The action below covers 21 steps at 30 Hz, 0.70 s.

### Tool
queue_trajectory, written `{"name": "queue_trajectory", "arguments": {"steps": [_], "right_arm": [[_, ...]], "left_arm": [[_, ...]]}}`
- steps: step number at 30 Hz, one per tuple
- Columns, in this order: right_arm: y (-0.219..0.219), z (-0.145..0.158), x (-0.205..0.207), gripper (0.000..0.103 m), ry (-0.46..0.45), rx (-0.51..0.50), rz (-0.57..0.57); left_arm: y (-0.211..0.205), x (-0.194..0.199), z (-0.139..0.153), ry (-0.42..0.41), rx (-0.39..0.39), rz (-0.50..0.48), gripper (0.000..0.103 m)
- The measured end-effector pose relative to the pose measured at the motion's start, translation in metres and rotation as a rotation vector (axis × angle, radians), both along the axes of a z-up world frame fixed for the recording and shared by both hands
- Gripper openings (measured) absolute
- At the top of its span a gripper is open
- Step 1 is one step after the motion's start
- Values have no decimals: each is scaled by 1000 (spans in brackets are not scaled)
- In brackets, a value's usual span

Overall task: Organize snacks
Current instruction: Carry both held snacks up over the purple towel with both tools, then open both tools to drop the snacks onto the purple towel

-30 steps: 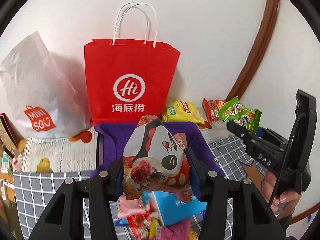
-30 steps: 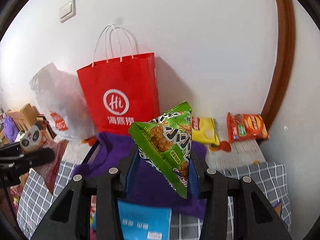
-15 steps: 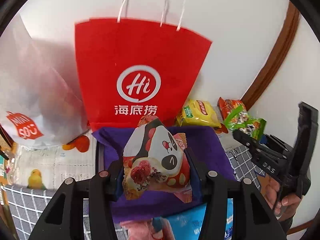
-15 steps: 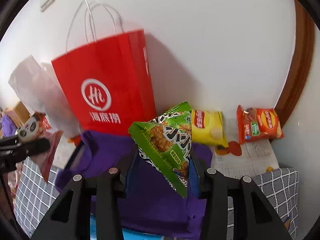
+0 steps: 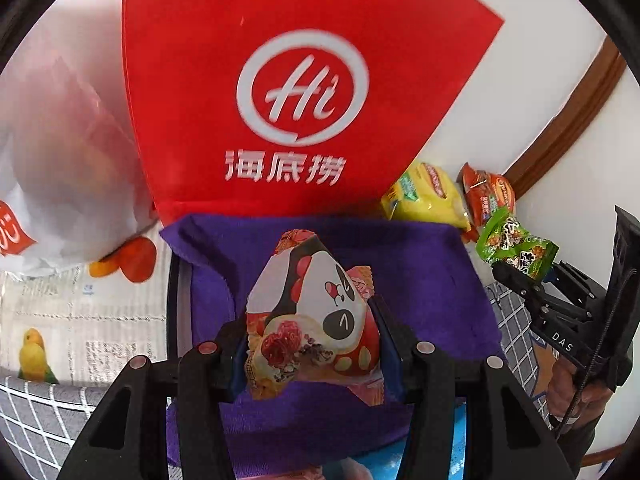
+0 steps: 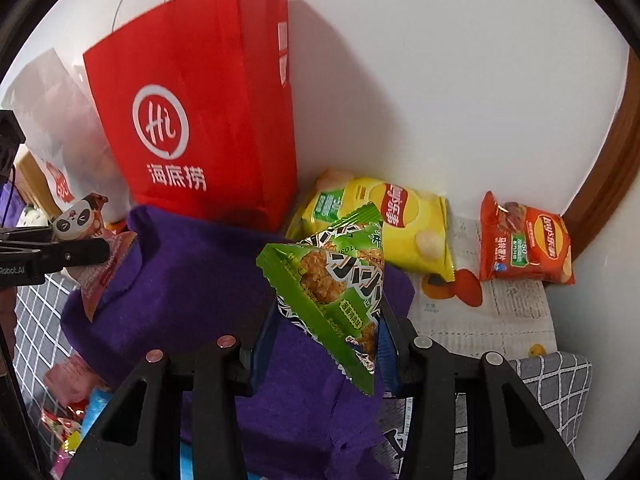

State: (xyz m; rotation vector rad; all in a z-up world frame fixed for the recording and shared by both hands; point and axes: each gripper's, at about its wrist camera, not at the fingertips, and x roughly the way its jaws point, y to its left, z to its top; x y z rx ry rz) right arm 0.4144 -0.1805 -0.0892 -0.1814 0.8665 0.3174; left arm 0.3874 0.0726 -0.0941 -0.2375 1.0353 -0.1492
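My left gripper (image 5: 310,344) is clamped on the panda snack pkt (image 5: 312,316), held over the purple cloth bin (image 5: 400,264), red bag (image 5: 288,92) straight ahead. My right gripper (image 6: 326,336) is pinching the green snack pkt (image 6: 336,288) above the same bin, w/ yellow chips (image 6: 400,224) just ahead-right and orange chips (image 6: 524,244) farther right.

We identify the red bag (image 5: 280,92) as matt paper with creased side folds. The purple cloth (image 6: 192,280) shows a soft, felt-like nap. The panda snack packet (image 5: 316,316) and green snack packet (image 6: 340,292) are glossy printed plastic film, as are the yellow chip bag (image 6: 400,224) and orange chip bag (image 6: 524,244). The white bag (image 5: 60,152) looks translucent and matt. The door trim (image 6: 608,168) looks like smooth brown wood.
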Motion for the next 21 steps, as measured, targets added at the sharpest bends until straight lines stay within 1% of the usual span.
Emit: {"name": "queue_trajectory", "arguments": {"steps": [2, 5, 14, 18, 21], "right_arm": [[1, -7, 4, 44, 18, -8, -2], [1, -16, 10, 44, 46, -8, -12], [10, -41, 18, 44, 123, -18, -2], [14, -46, 18, 45, 129, -23, -6], [16, -48, 17, 45, 135, -22, 0]], "left_arm": [[0, 3, -8, 28, -2, -5, 50], [0, 8, -16, 50, -15, -8, 50], [-5, 16, -36, 96, 21, 5, 50], [-7, 18, -42, 112, 44, 15, 50], [-9, 19, -46, 118, 47, 18, 50]]}}
